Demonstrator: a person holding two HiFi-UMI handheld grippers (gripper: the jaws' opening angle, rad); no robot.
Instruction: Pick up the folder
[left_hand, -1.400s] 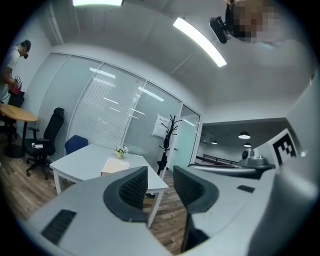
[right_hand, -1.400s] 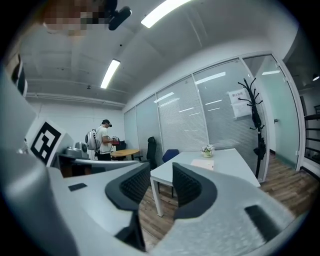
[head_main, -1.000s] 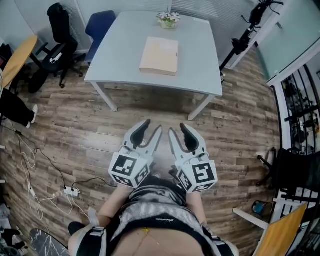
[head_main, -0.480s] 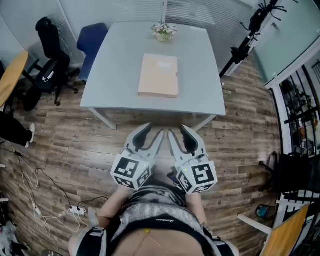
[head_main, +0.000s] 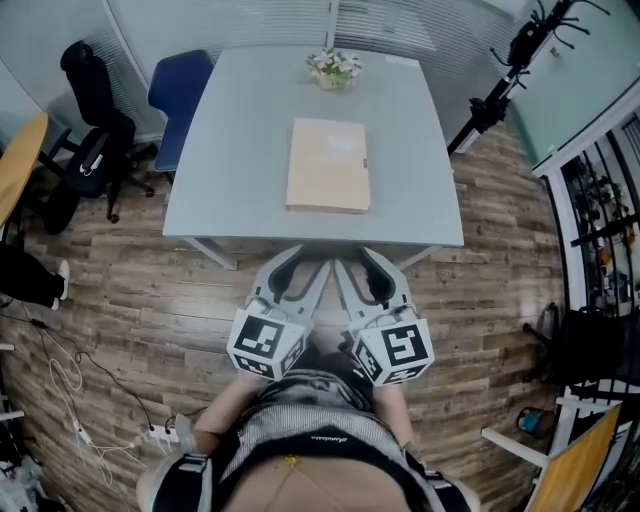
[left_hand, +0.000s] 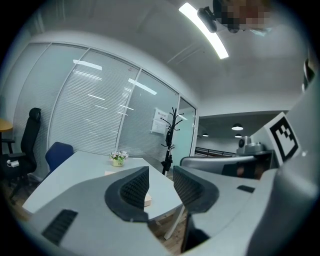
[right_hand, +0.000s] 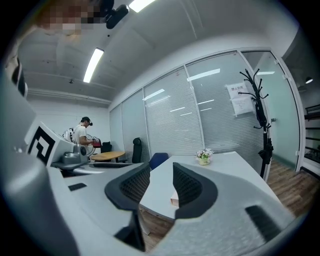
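Lying flat near the middle of the grey table (head_main: 230, 150), the tan folder (head_main: 328, 165) has its long sides running away from the person and its near edge set back from the table's front rim. A small pot of flowers (head_main: 334, 68) stands at the far end, well apart from it. The left gripper (head_main: 303, 268) and right gripper (head_main: 360, 268) are held side by side at the front rim, both aimed toward the folder and short of it, neither touching it. Each gripper's jaws stand a narrow way apart with nothing between them, seemingly kept ready to take the folder's thin edge. Because the folder lies flush on the tabletop, a grip will likely need one jaw worked under an edge. A blue chair (head_main: 175, 90) and a black office chair (head_main: 90, 110) sit off the table's left side.
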